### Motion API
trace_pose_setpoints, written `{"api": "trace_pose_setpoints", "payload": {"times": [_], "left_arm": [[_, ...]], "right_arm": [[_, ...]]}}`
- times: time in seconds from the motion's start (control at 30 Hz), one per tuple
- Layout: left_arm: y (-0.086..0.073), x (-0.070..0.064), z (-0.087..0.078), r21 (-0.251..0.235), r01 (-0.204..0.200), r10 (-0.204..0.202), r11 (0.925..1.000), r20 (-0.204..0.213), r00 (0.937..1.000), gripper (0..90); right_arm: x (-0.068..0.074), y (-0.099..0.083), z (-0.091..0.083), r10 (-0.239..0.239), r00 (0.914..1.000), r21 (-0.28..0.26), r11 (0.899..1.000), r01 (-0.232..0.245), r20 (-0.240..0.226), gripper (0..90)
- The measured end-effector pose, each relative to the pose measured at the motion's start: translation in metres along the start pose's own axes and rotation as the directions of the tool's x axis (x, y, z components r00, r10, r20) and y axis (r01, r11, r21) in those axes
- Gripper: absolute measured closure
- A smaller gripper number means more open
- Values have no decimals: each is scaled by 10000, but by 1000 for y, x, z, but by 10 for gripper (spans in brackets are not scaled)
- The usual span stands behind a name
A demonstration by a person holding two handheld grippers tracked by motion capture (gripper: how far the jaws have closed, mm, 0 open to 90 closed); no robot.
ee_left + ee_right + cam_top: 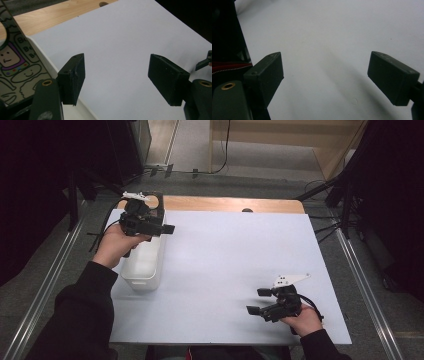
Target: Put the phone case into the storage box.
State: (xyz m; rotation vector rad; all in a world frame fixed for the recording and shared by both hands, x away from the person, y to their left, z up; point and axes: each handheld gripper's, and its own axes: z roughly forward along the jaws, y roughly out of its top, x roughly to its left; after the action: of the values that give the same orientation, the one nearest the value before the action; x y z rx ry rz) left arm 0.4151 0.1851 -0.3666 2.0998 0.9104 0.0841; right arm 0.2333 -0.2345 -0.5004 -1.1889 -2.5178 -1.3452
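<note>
Claws (167, 228) (260, 301) gape wide (both empty) above table (225, 255).

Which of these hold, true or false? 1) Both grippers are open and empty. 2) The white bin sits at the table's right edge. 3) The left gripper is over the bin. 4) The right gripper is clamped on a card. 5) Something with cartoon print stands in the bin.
1) True: the left gripper and the right gripper each show jaws wide apart with nothing between them.
2) False: the white bin is at the left edge of the table.
3) True: in the high view it is held above the bin's far end.
4) False: its jaws are open over bare white tabletop.
5) True: a cartoon-printed item stands at the bin's far end.
</note>
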Motion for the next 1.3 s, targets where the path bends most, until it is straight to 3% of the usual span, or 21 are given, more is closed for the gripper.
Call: {"api": "trace_pose_setpoints", "payload": {"times": [0.53,1.07,1.3], "left_arm": [[-14,-26,12,173,-324,318,9993,315,9990,296],[-27,-44,16,57,-508,502,9987,739,9960,296],[-35,-48,16,29,-583,579,9983,712,9958,296]], "right_arm": [[1,0,0,9,10000,21,10000,-9,-10,122],[1,-1,0,-10,10000,50,10000,10,-22,122],[1,-1,0,-20,10000,59,10000,20,-20,122]]}}
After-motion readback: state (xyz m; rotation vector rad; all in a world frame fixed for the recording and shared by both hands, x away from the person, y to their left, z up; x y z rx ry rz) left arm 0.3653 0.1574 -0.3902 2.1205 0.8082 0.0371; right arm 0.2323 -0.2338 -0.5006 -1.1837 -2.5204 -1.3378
